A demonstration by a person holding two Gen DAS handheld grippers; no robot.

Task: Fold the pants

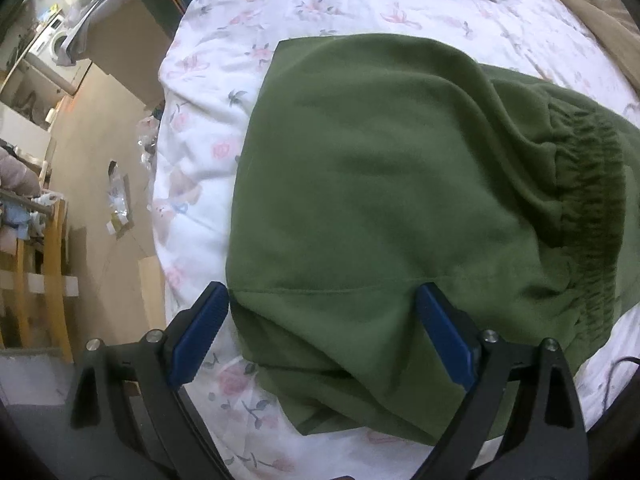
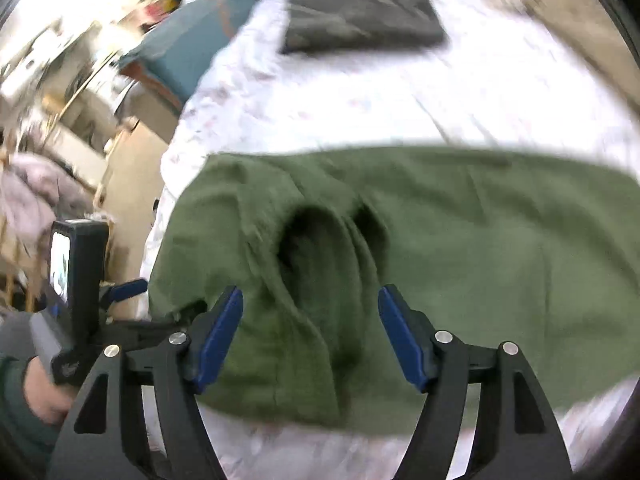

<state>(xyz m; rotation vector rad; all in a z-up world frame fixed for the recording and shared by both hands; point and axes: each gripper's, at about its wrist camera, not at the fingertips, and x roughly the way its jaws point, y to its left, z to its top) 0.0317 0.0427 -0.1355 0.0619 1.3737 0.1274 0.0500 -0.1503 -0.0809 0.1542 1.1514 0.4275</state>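
Between spread fingers of both grippers: pants (ungripped).

A bed under a white sheet printed with pink flowers takes up most of the room. At its far end lies a folded dark grey cloth, and a tan blanket runs along its right edge. Left of the bed is a beige floor with scraps of paper scattered on it. Past the bed's far left corner stands a teal piece of furniture, and further left a white washing machine. Yellow wooden chairs stand near the left edge, well apart from the bed, in bright light
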